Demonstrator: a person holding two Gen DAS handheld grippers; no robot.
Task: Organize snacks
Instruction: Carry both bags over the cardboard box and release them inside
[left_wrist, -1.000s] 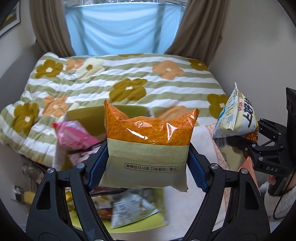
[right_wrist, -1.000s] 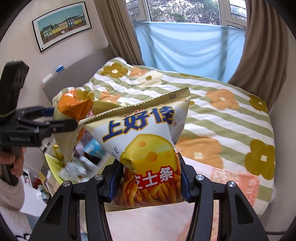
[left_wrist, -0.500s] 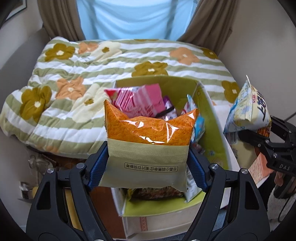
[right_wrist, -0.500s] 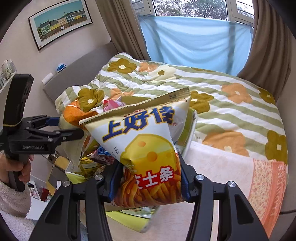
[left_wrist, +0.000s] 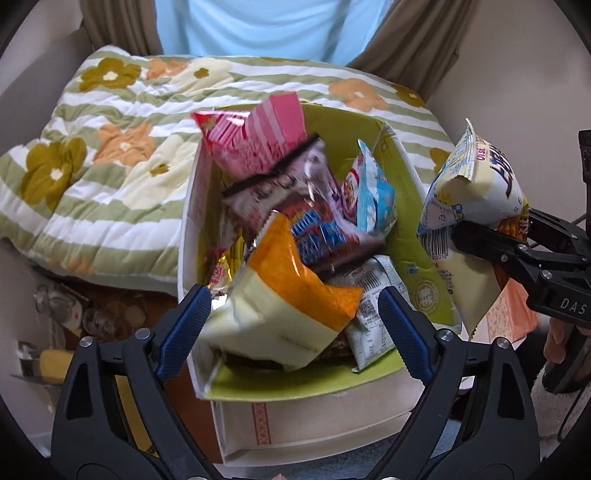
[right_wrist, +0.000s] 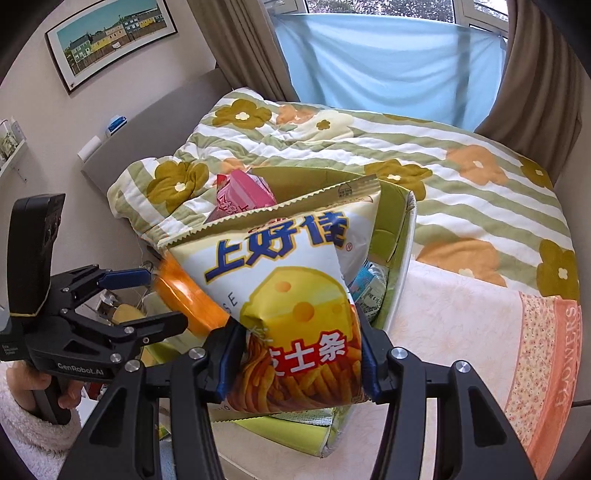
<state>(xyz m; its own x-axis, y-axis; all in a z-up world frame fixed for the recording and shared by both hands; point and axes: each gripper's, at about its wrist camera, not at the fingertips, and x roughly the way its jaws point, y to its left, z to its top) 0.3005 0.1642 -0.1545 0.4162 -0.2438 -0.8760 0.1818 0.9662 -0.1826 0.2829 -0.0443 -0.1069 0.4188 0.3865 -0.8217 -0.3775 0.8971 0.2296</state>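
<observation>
A green-lined box (left_wrist: 406, 206) holds several snack packs. An orange and cream snack bag (left_wrist: 291, 295) lies tilted on top of that pile. My left gripper (left_wrist: 291, 299) hovers over it with its jaws opening, and the blue pads stand clear of the bag on both sides. To the right of the box, my right gripper (left_wrist: 480, 236) is shut on a yellow cheese-stick bag (left_wrist: 472, 192). In the right wrist view that bag (right_wrist: 295, 314) stands upright in the right gripper (right_wrist: 295, 343), over the box's near corner (right_wrist: 402, 221), with the left gripper (right_wrist: 147, 299) and the orange bag (right_wrist: 184, 299) at left.
The box sits on a white drawer unit (left_wrist: 325, 417) against a bed with a flowered striped quilt (left_wrist: 110, 166). A peach floral cloth (right_wrist: 480, 332) lies to the right of the box. A hand in a fuzzy white sleeve (right_wrist: 33, 435) holds the left gripper's handle.
The left jaws have spread and the orange bag has slipped out, landing tilted on the snacks in the box. Both grippers have come closer over the box.
</observation>
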